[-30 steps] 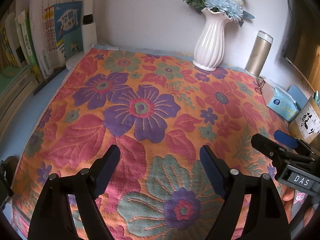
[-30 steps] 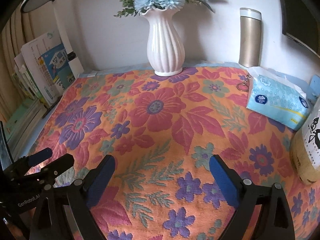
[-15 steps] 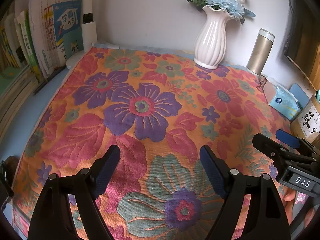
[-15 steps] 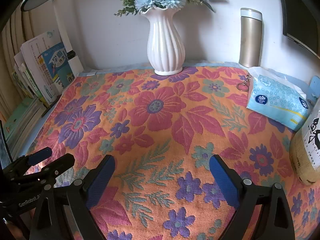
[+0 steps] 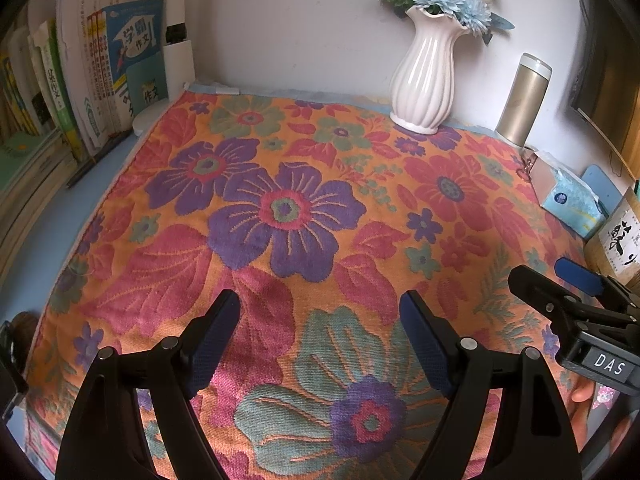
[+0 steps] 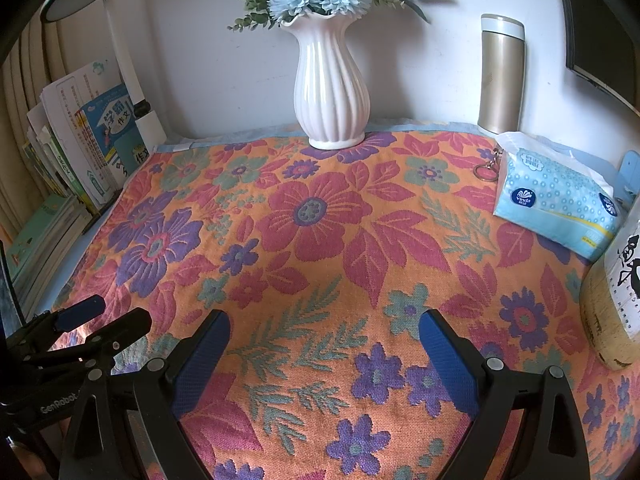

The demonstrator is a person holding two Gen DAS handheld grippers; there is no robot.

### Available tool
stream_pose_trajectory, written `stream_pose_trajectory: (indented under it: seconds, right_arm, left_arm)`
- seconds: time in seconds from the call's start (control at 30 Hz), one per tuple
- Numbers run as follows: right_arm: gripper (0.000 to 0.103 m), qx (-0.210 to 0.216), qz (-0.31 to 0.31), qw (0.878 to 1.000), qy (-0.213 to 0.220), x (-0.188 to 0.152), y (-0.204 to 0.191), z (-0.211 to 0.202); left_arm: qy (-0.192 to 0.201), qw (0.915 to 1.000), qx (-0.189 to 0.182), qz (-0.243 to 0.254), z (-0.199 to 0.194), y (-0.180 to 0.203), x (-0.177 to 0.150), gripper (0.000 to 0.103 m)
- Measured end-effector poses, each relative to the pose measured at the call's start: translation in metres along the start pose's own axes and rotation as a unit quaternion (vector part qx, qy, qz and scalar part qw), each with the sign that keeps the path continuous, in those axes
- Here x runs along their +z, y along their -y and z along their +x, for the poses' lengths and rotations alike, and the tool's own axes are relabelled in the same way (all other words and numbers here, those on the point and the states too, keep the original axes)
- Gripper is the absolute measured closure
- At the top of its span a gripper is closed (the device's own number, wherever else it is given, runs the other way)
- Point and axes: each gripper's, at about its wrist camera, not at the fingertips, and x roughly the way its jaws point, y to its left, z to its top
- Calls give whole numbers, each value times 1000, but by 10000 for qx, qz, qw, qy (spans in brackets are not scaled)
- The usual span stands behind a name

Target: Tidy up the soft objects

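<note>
Both the left claw (image 5: 320, 312) and the right claw (image 6: 324, 336) are wide apart, holding nothing, over the flowery cloth (image 5: 304, 208) near the desk's front edge.

Blue desk (image 5: 28, 256) w/ floral towel (image 5: 280, 216) spread flat.

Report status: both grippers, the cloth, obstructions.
Left gripper open, right gripper open. Orange floral woven cloth spread flat, ungripped. White ribbed vase, blue tissue pack standing on it.
</note>
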Motion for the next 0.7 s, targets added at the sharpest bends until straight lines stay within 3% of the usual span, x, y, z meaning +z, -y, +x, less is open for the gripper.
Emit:
stream_pose_trajectory:
  seconds: [0.7]
  right_arm:
    - [8, -16, 40, 10000, -49, 0, 2, 2]
  left_arm:
    - [14, 9998, 186, -90, 0, -3, 2, 22]
